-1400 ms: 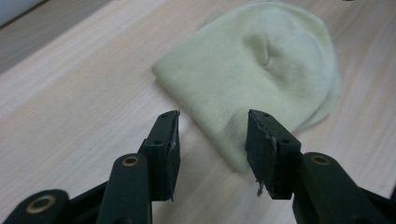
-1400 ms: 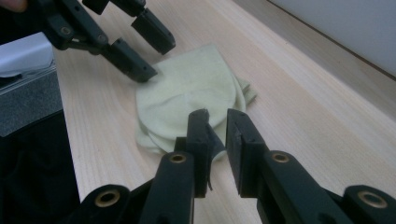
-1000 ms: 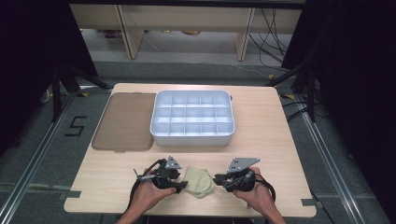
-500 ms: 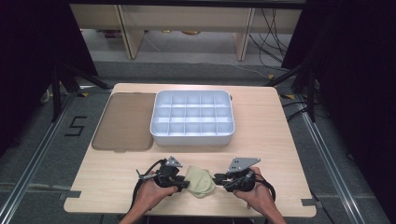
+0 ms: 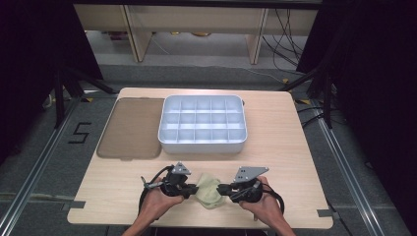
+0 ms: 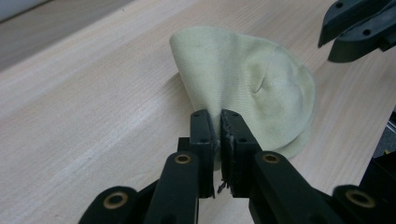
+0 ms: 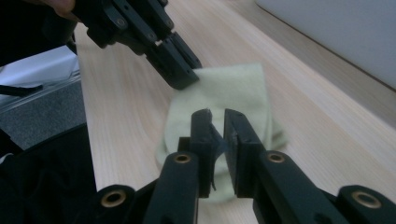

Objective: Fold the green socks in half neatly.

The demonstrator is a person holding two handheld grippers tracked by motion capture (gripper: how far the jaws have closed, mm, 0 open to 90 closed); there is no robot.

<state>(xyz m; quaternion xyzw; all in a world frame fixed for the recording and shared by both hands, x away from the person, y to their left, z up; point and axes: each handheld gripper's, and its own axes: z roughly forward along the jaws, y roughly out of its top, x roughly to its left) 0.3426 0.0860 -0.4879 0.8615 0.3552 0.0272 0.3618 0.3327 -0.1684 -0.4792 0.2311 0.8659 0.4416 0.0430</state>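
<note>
A pale yellow-green cloth [image 5: 209, 191] lies bunched near the table's front edge, between my two grippers. My left gripper [image 5: 192, 189] is shut on the cloth's left edge; in the left gripper view its jaws [image 6: 218, 116] pinch a raised fold of the cloth [image 6: 252, 84]. My right gripper [image 5: 220, 188] sits at the cloth's right side, jaws together with nothing between them. In the right gripper view it [image 7: 215, 114] hovers just over the cloth [image 7: 229, 88], and the left gripper [image 7: 187, 81] bites the far edge.
A white tray [image 5: 201, 147] divided into several compartments stands mid-table. A flat brown lid [image 5: 132, 128] lies to its left. Bare wood table [image 5: 295, 162] spreads to the right. The front edge is close under both hands.
The cloth has gone from lying flatter to a smaller, raised bunch. The left gripper has drawn its edge up and rightward. The right gripper has barely shifted.
</note>
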